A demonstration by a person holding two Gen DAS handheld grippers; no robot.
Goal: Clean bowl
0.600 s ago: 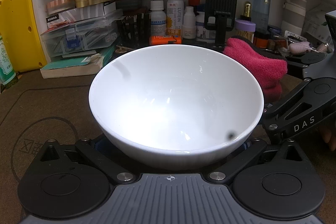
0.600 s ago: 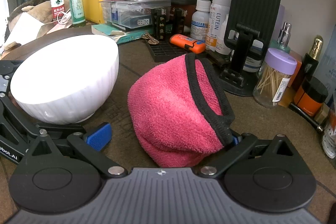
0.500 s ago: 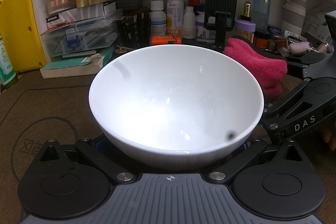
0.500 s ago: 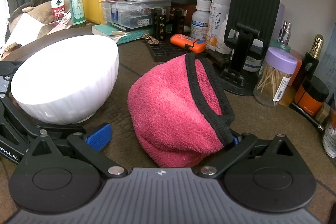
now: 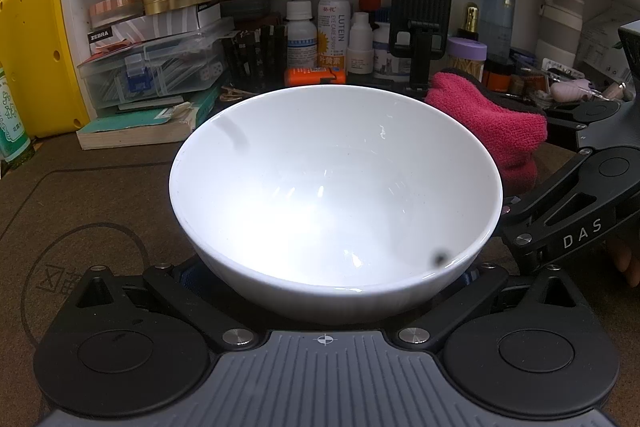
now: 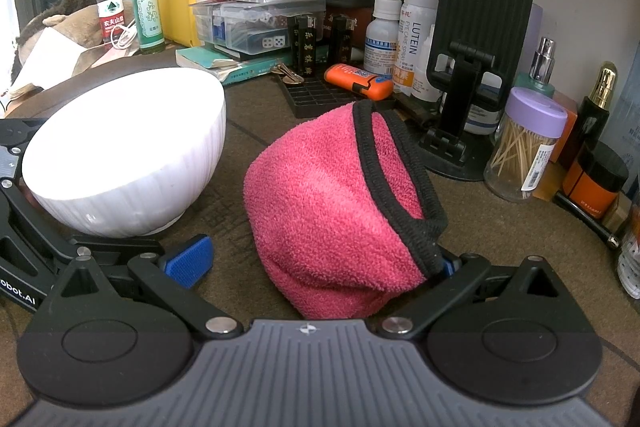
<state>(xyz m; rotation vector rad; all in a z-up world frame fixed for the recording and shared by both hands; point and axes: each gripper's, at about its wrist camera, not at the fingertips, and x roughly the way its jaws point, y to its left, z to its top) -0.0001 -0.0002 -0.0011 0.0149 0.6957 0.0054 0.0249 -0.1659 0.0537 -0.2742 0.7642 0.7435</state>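
Note:
A white bowl [image 5: 336,187] sits on the brown desk mat between the fingers of my left gripper [image 5: 328,277], which stands wide open around its base. It has a small dark spot [image 5: 440,259] inside near the front right rim. It also shows in the right wrist view [image 6: 124,155], at the left. A pink cloth with black trim [image 6: 340,207] lies between the open fingers of my right gripper [image 6: 316,263]; the left blue pad [image 6: 188,261] stands clear of it. The cloth also shows in the left wrist view [image 5: 492,119], right of the bowl.
A shelf at the back holds bottles [image 5: 331,27], a black phone stand [image 6: 480,39], a toothpick jar [image 6: 528,143], plastic boxes [image 5: 160,67] and an orange case [image 6: 358,81]. A yellow bin [image 5: 36,55] stands at the left.

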